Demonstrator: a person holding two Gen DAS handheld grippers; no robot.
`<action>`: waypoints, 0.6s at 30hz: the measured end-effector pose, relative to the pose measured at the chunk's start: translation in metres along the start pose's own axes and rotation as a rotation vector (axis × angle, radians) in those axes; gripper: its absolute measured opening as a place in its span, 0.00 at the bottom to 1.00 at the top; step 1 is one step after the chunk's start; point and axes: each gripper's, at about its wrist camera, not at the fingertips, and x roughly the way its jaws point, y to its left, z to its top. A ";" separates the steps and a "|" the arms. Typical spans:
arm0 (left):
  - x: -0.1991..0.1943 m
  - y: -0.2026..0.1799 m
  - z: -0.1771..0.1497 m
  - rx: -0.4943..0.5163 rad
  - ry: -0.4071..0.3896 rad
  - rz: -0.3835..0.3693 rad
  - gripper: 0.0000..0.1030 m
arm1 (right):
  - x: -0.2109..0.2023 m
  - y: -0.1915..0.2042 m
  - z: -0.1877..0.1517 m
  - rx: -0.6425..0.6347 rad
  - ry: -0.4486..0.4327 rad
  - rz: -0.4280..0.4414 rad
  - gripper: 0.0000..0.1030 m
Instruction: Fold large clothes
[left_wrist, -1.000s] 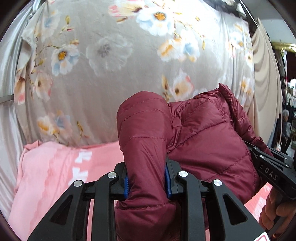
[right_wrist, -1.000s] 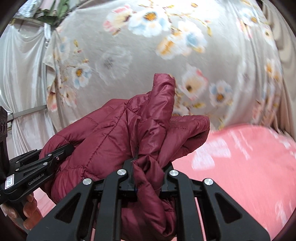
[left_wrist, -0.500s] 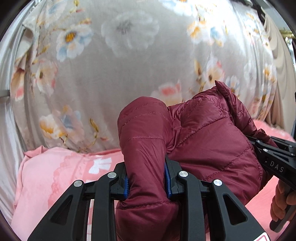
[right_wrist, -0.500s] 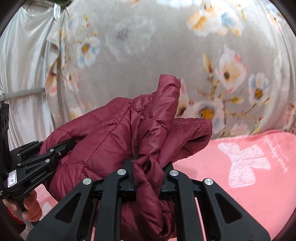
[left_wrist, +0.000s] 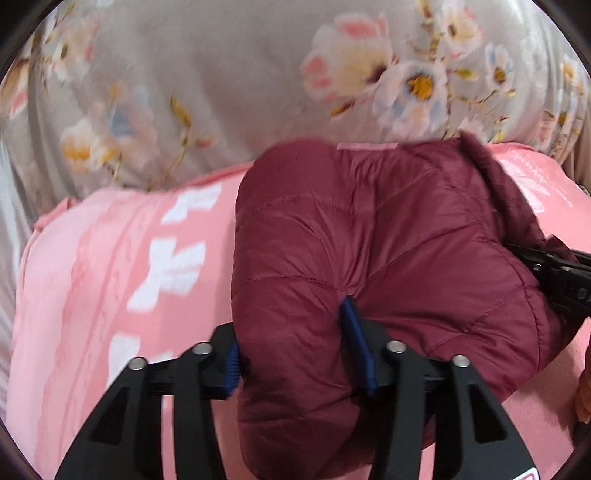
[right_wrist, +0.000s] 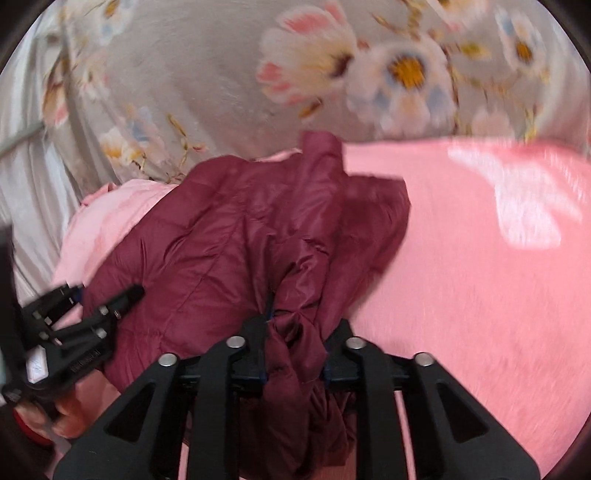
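Left wrist view is showing the left hand-held gripper (left_wrist: 299, 354) with a thick fold of the maroon puffer jacket (left_wrist: 388, 266) sitting between its blue pads (left_wrist: 356, 347); its jaws have just been opening, they are standing wide apart, and the padded fabric is filling the gap and touching both pads, so I cannot tell if it is still being pinched. The jacket is lying in a bundle on the pink blanket (left_wrist: 110, 288), which is carrying white patterns and is covering the bed. Behind the bed a grey floral curtain (left_wrist: 221, 74) is hanging. At the right edge of this view the right hand-held gripper (left_wrist: 554, 273) is coming in beside the jacket. Right wrist view is showing this right hand-held gripper (right_wrist: 293, 354) with a narrow twisted bunch of the jacket (right_wrist: 221, 251) between its fingers; its jaws have also just been opening, and whether the pads are still pressing on the fabric I cannot tell. The left hand-held gripper (right_wrist: 79, 314) is appearing at the left, resting against the jacket, with a hand (right_wrist: 70, 410) holding it from below. Both pictures are blurred
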 end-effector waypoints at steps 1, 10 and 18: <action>-0.001 0.002 0.000 -0.012 0.015 0.009 0.61 | -0.003 -0.002 -0.003 0.013 0.014 -0.002 0.26; -0.028 0.010 0.028 -0.073 0.152 0.108 0.69 | -0.064 -0.007 0.021 0.106 -0.038 -0.117 0.36; -0.008 -0.001 0.079 -0.195 0.177 0.124 0.69 | -0.026 0.030 0.071 0.049 -0.057 -0.105 0.22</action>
